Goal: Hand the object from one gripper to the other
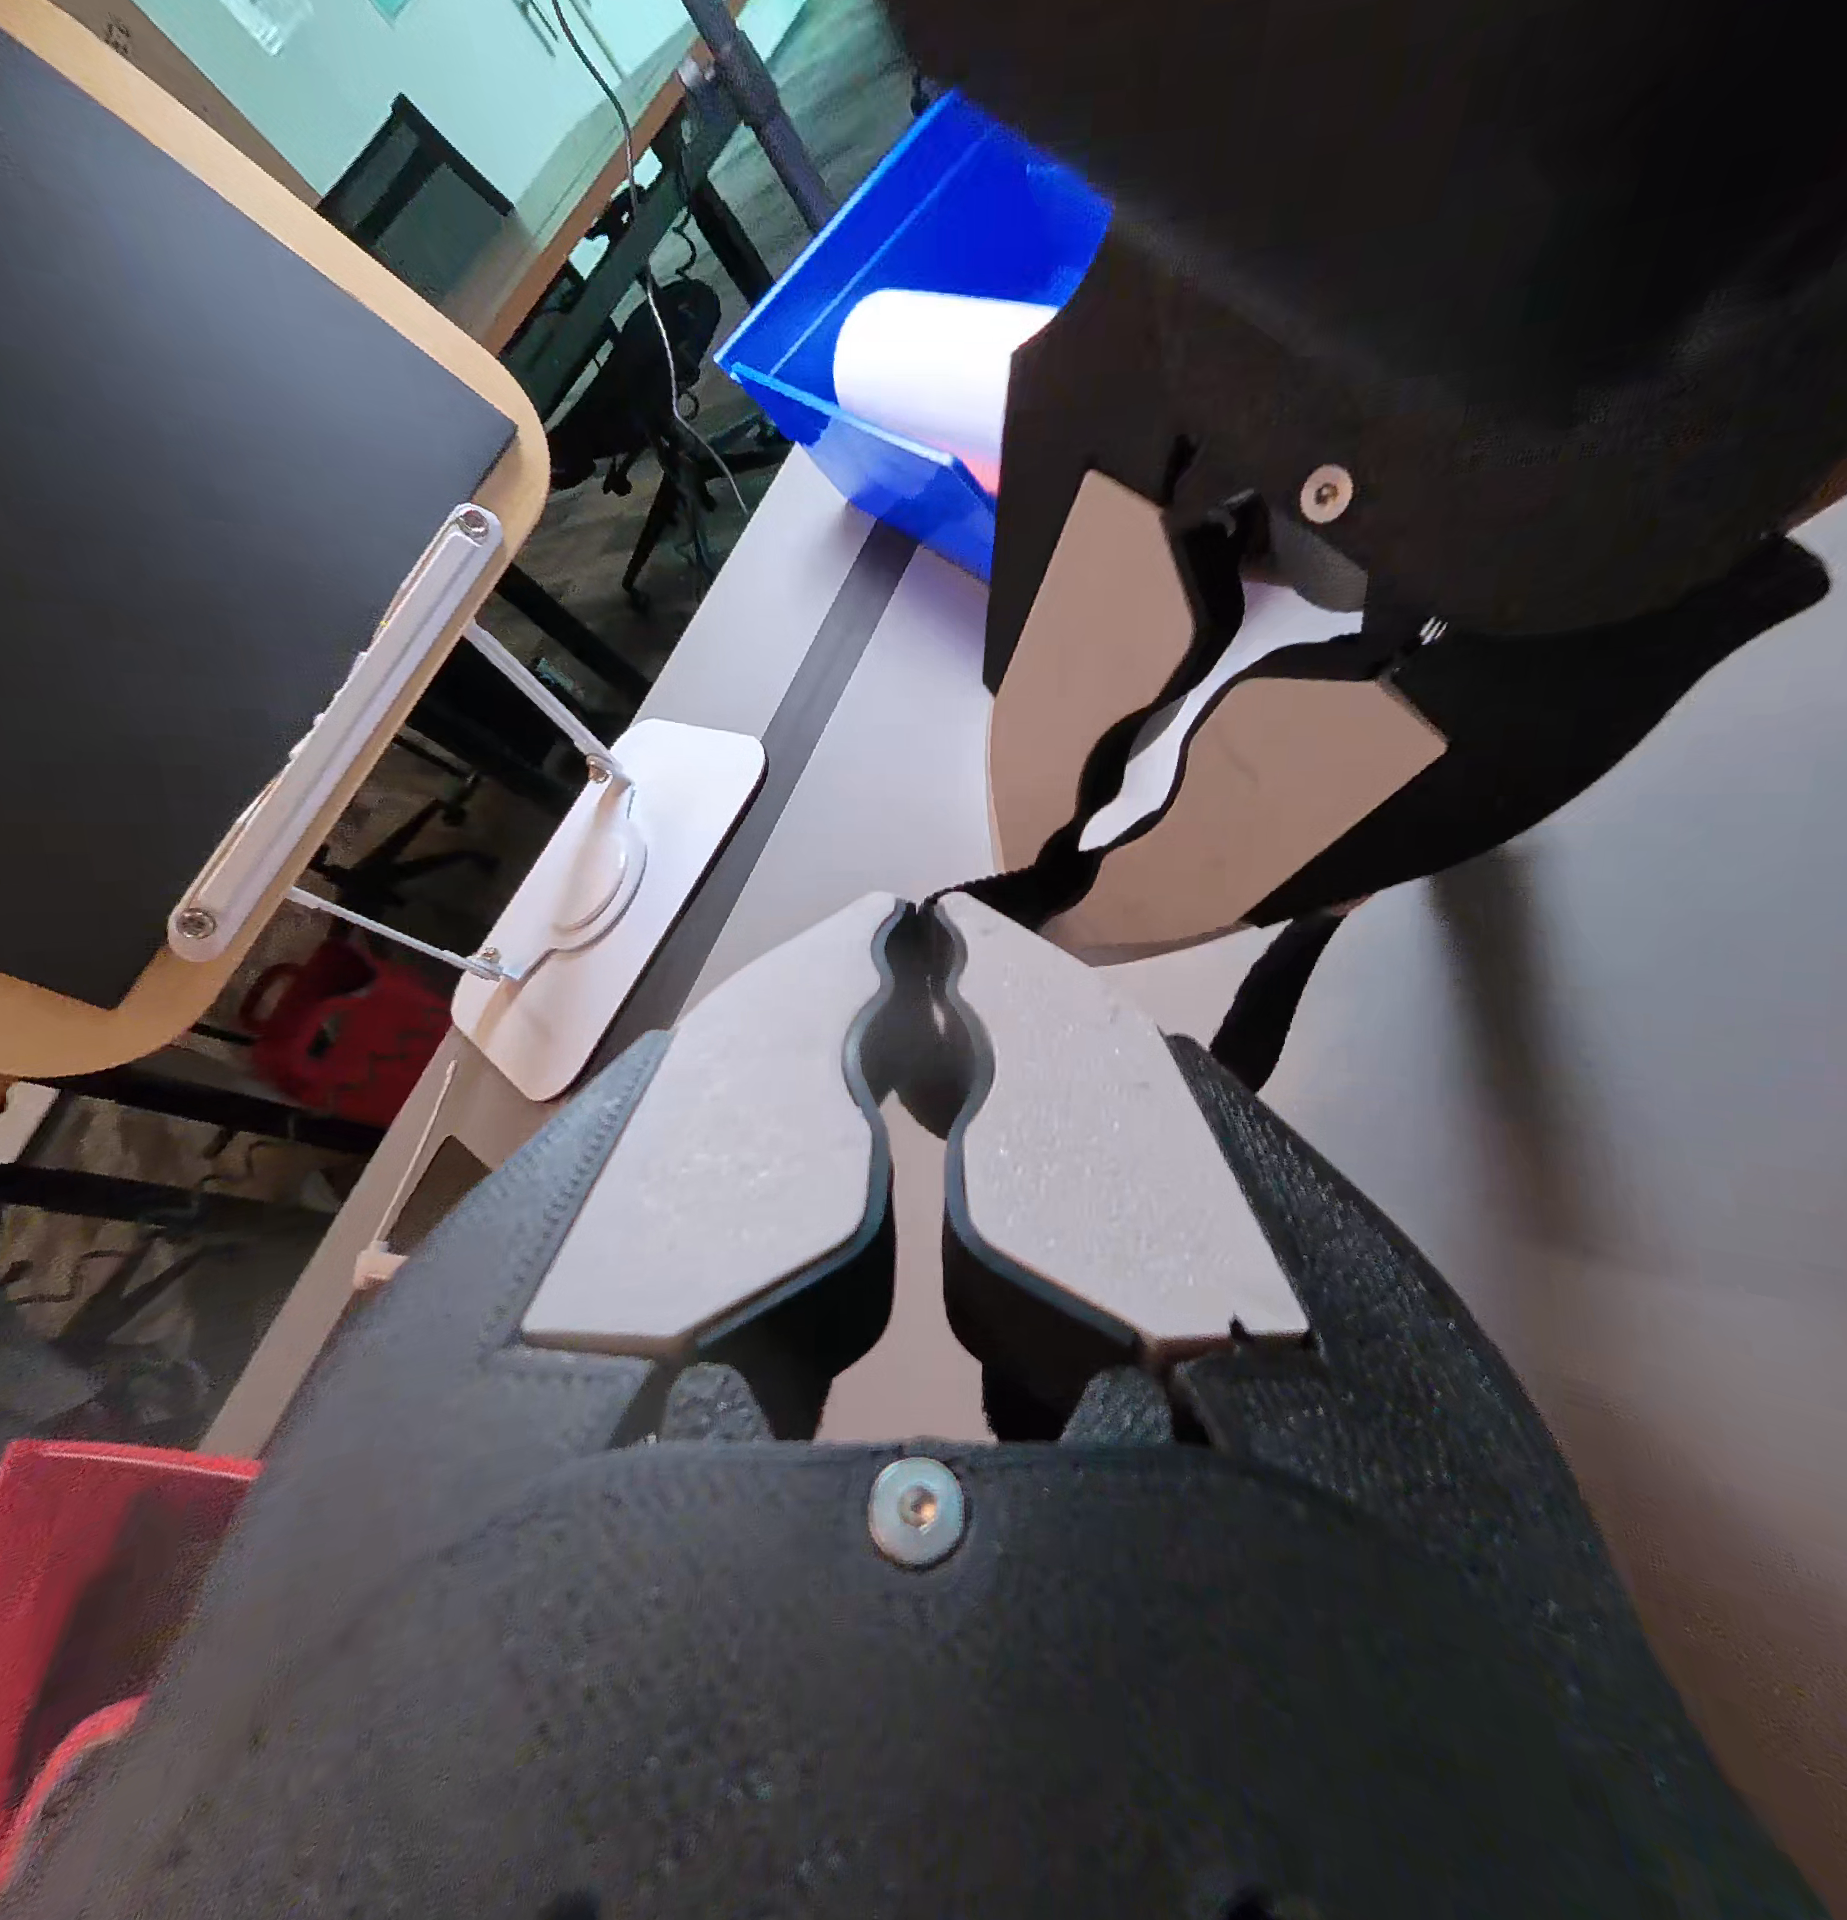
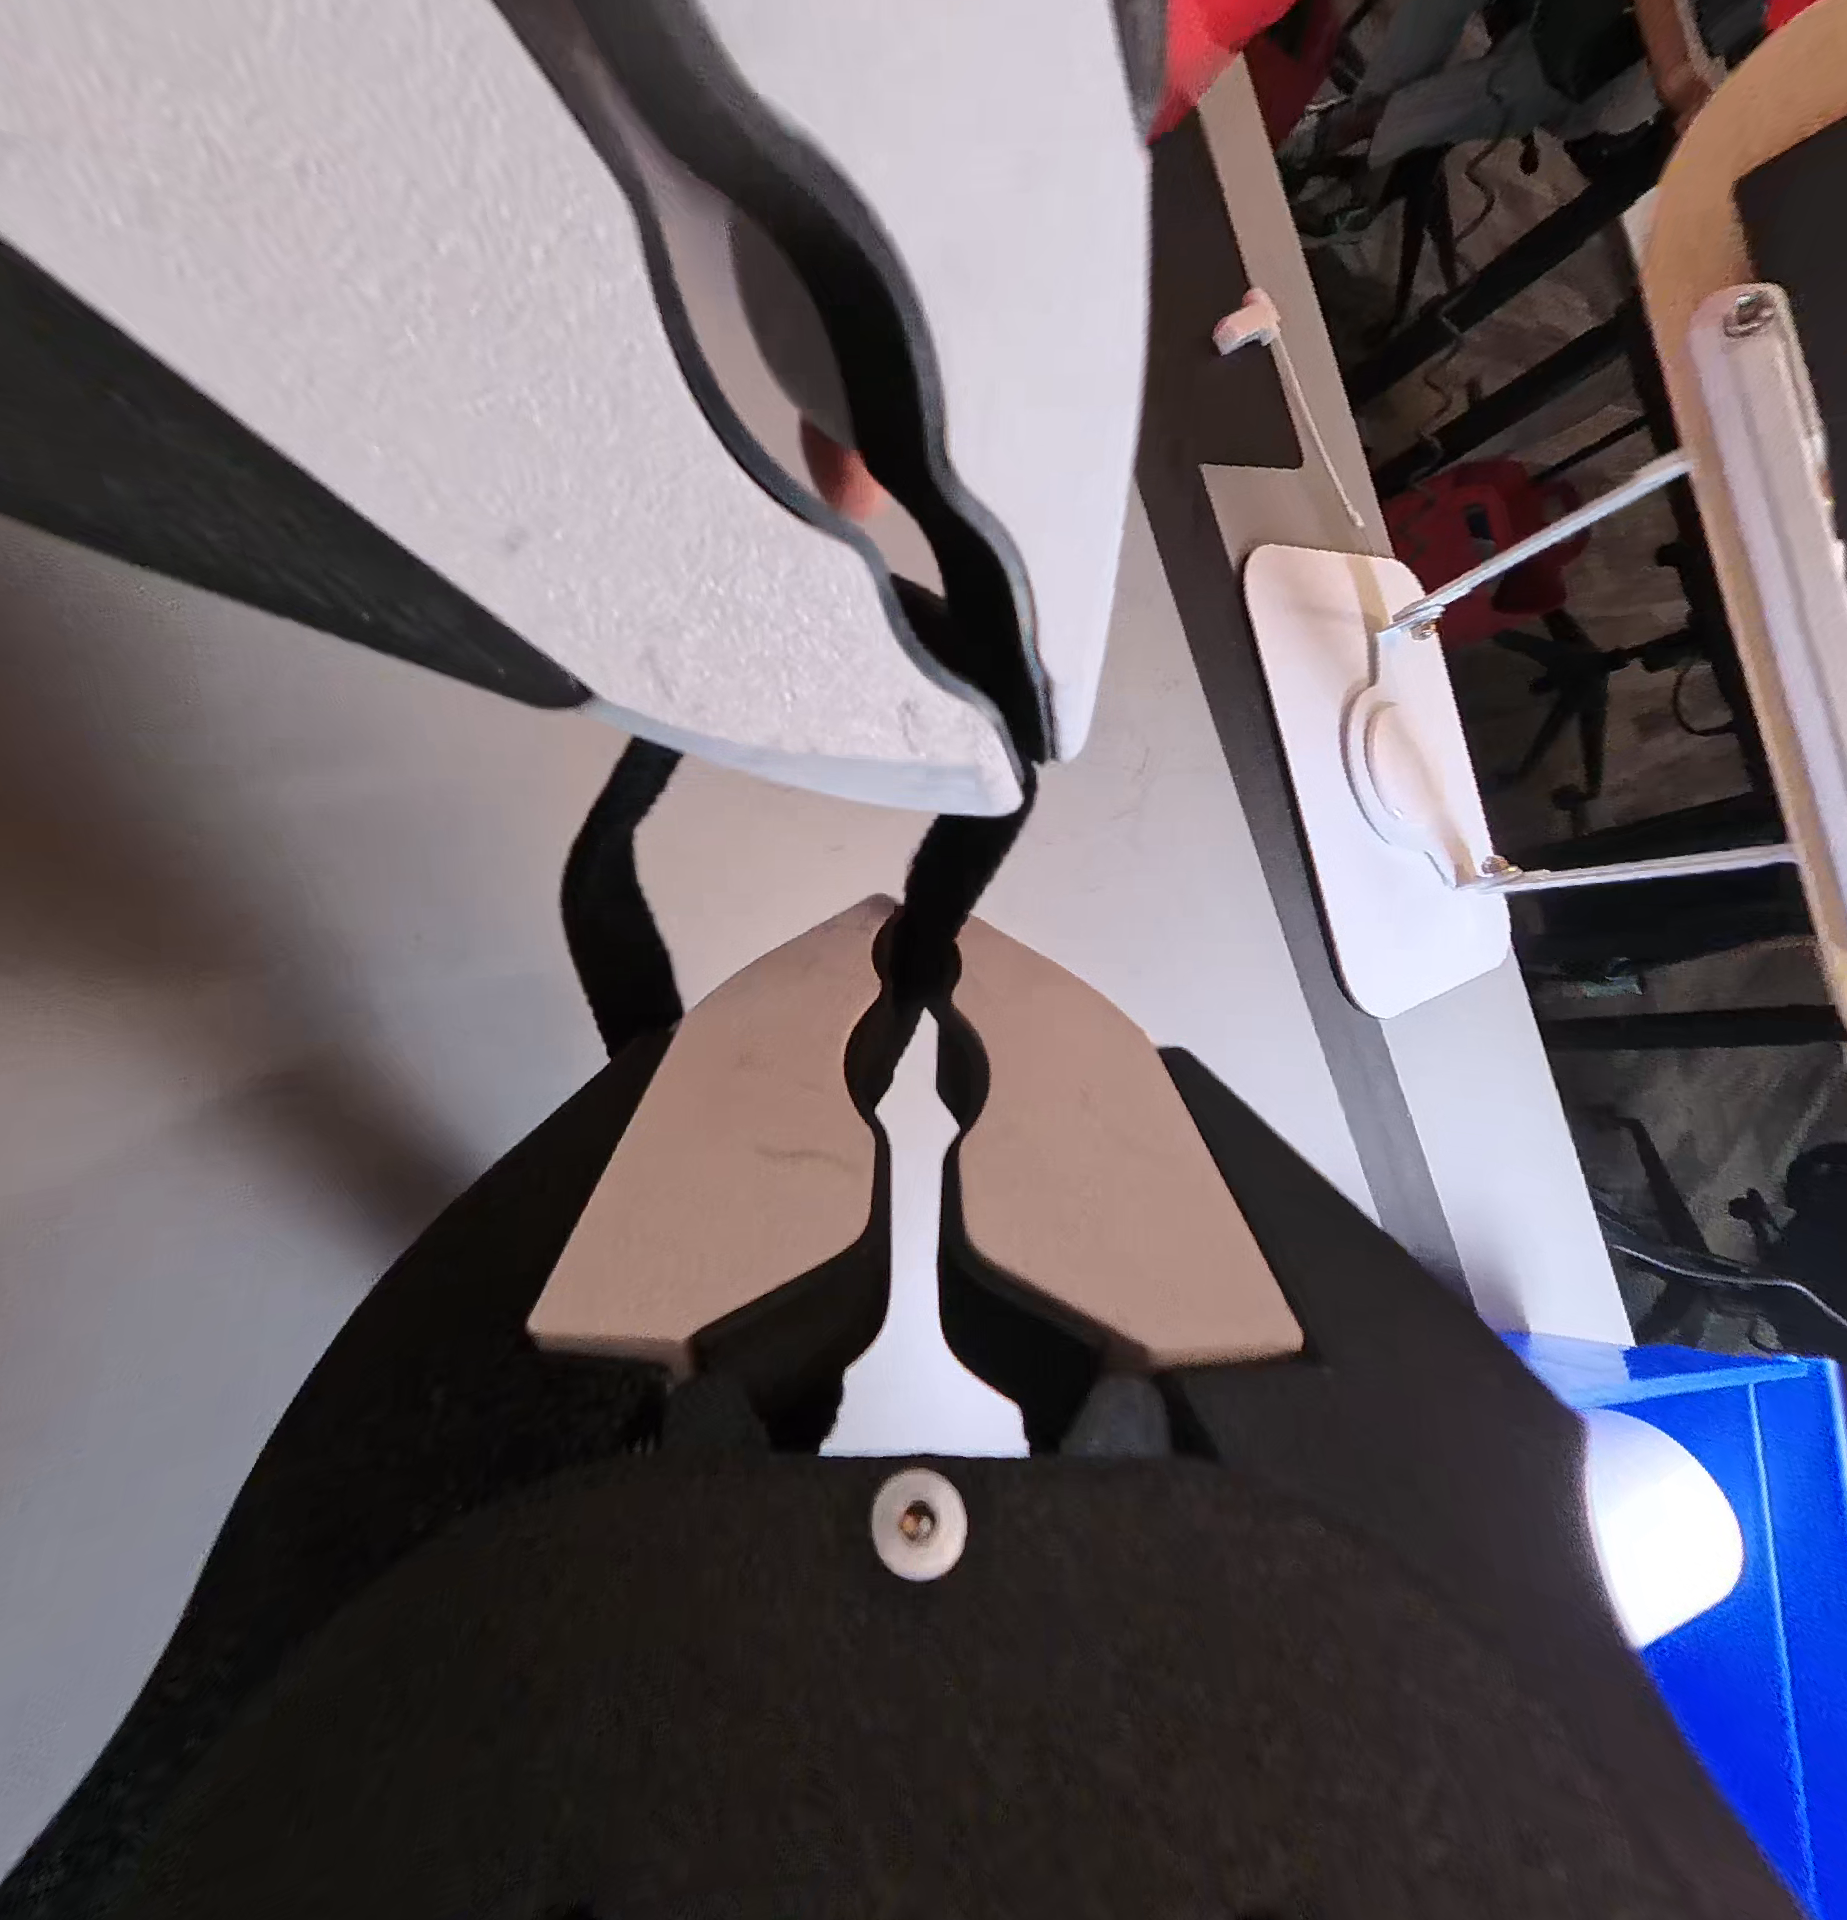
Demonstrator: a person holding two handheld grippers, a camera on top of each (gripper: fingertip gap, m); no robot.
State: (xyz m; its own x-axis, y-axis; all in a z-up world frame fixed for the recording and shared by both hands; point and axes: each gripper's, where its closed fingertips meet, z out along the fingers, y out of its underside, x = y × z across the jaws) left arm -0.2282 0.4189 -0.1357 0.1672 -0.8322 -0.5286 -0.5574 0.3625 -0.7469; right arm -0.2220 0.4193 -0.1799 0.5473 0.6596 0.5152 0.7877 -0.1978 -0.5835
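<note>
A black fabric strap (image 1: 1257,1013) (image 2: 958,864) hangs as a loop between my two grippers above the pale table (image 1: 1625,935). My left gripper (image 1: 914,920) is shut, with one end of the strap pinched at its tips. My right gripper (image 2: 914,930) is also shut, and the strap runs between its fingers. The two grippers face each other tip to tip, almost touching. The right gripper shows in the left wrist view at the upper right (image 1: 1049,883). The left gripper shows in the right wrist view at the top (image 2: 1028,769). The slack of the loop droops to the side (image 2: 607,914).
A blue bin (image 1: 898,343) (image 2: 1771,1621) holding a white roll (image 1: 929,364) stands at the far end of the table. A white stand base (image 1: 628,883) (image 2: 1355,790) carrying a black board (image 1: 171,520) sits by the table edge. A red bin (image 1: 57,1621) is near the left gripper. Left tips to right tips: about 5 cm.
</note>
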